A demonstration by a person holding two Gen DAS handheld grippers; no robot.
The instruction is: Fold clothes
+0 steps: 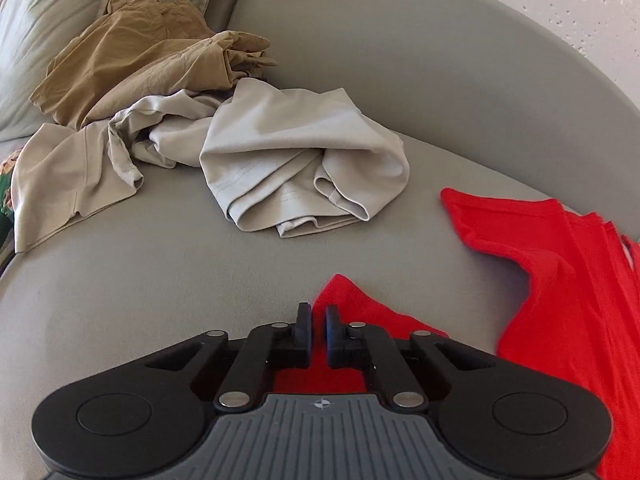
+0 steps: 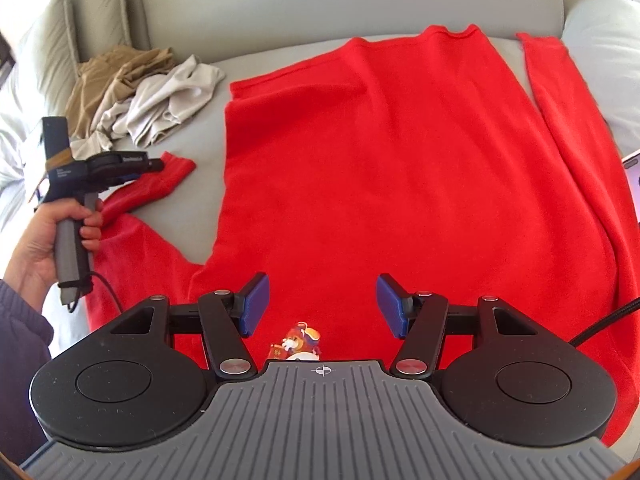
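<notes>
1. A red sweater (image 2: 400,168) lay spread flat on a grey sofa (image 2: 320,4), body toward the backrest, one sleeve (image 2: 148,188) stretched out to the left.
2. The left gripper (image 1: 319,330) sat at that sleeve's cuff, its jaws nearly together with red cloth showing in the narrow gap between them; whether the pads pinched it could not be told.
3. The left hand (image 2: 44,236) gripped the tool's handle, tool tipped downward.
4. The right gripper (image 2: 322,306) hovered over the sweater's near edge, jaws wide apart, holding nothing.
5. A pale grey garment (image 1: 296,160) and a tan garment (image 1: 132,64) lay crumpled beyond the sleeve.
</notes>
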